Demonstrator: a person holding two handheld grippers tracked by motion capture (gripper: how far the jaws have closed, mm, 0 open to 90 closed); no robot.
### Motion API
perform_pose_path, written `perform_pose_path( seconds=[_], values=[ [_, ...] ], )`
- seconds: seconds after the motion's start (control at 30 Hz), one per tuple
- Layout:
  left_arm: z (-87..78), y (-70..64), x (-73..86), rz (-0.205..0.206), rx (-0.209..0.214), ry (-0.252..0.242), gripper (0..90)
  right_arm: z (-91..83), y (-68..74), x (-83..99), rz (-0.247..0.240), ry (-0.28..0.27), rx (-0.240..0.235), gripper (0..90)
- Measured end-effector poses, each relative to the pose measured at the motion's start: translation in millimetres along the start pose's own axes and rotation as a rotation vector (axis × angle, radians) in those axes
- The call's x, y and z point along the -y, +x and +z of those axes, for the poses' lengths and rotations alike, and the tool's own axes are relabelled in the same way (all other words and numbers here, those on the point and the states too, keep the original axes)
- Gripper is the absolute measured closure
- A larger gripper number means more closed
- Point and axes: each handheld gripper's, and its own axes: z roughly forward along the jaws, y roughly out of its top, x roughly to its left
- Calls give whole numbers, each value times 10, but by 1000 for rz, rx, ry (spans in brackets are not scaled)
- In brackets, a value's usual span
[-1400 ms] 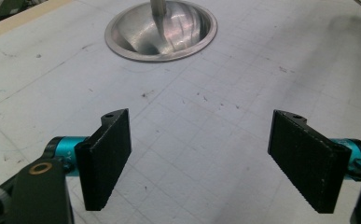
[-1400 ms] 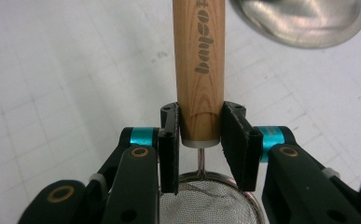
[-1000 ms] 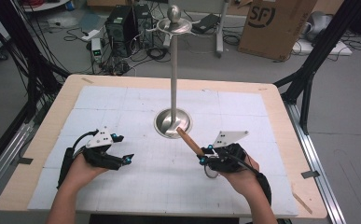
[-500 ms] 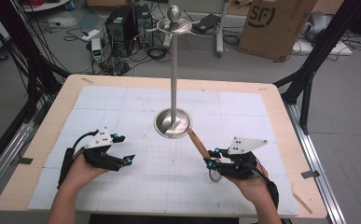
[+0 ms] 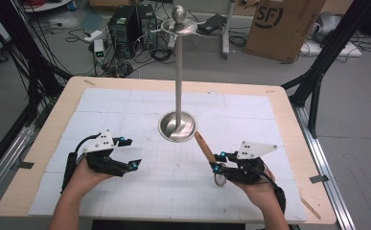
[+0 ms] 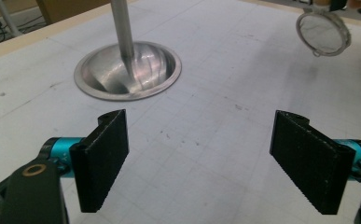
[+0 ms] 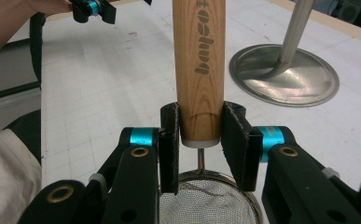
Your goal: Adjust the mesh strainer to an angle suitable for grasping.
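Even, diffuse overhead light fills the scene, bright on the white table mat [image 5: 183, 177] and dimmer over the cluttered floor behind. Shadows stay soft and short under each hand. The steel stand base [image 5: 177, 126] carries streaked glare, seen again in both gripper views. The high view is slightly soft overall. In the right gripper view the wooden handle [image 7: 199, 65] is sharp, while the mesh strainer [image 7: 208, 205] at the bottom edge blurs.

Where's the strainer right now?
In the high view the strainer is at the table's right front, clamped by its wooden handle in the right gripper. Its handle tip points toward the metal stand's base.
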Motion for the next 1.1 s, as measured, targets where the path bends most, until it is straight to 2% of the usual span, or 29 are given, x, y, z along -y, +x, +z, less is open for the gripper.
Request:
perform_pose_path(
  seconds=[0.17,0.33,0.4,0.57,0.67,0.83,1.1],
  values=[
    [54,-65,-66,10,19,-26,200,70,10,-15,-4,2,-22,683],
    [109,-111,-146,-3,72,-72,199,143,64,-62,-32,-4,-55,683],
    [124,-134,-190,0,68,-79,200,151,71,-74,-35,-11,-58,683],
    [125,-174,-294,-6,100,-141,202,124,77,-109,-28,-35,-72,684],
    [149,-180,-323,-14,122,-145,203,108,78,-150,-35,-43,-67,683],
    [194,-222,-382,3,134,-138,213,106,81,-228,-49,-60,-79,683],
    [298,-321,-591,11,172,-198,212,133,114,-330,-70,-80,-91,683]
  ],
)
